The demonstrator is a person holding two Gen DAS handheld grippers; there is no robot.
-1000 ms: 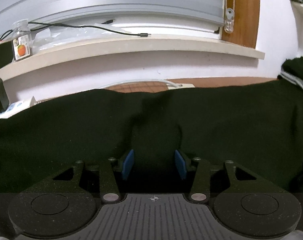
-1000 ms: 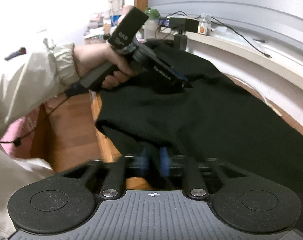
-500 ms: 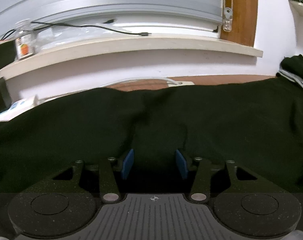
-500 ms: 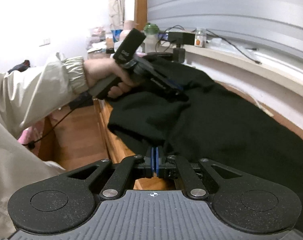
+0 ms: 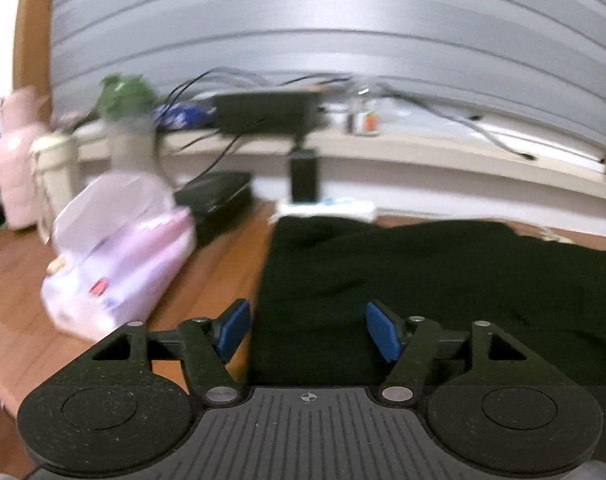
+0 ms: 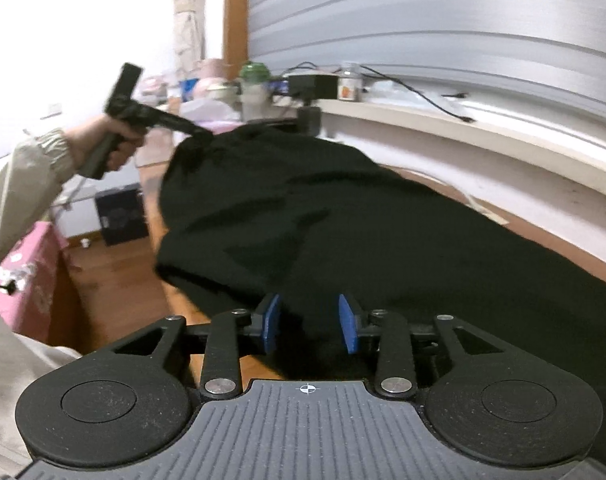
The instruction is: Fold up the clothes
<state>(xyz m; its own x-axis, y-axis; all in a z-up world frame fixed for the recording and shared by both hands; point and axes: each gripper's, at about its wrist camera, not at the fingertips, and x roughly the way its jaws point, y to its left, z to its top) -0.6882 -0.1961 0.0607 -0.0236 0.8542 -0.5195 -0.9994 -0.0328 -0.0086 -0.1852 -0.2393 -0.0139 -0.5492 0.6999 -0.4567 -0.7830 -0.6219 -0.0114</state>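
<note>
Wooden table (image 5: 19, 280) under black garment (image 5: 443, 280), pink bag (image 5: 123, 256)

A pink bag (image 5: 119, 260) lies on the wooden table (image 5: 19, 280).

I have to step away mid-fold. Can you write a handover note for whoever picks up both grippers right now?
Left hand-held gripper: jaws just opened wide, gripping nothing, at the left edge of the black garment.
Right hand-held gripper: jaws just opened; cloth lies between the pads, not pinched.
Garment is spread along the wooden table below the windowsill.
Done: both grips released.
Left: next fold, judged from the lay.
</note>
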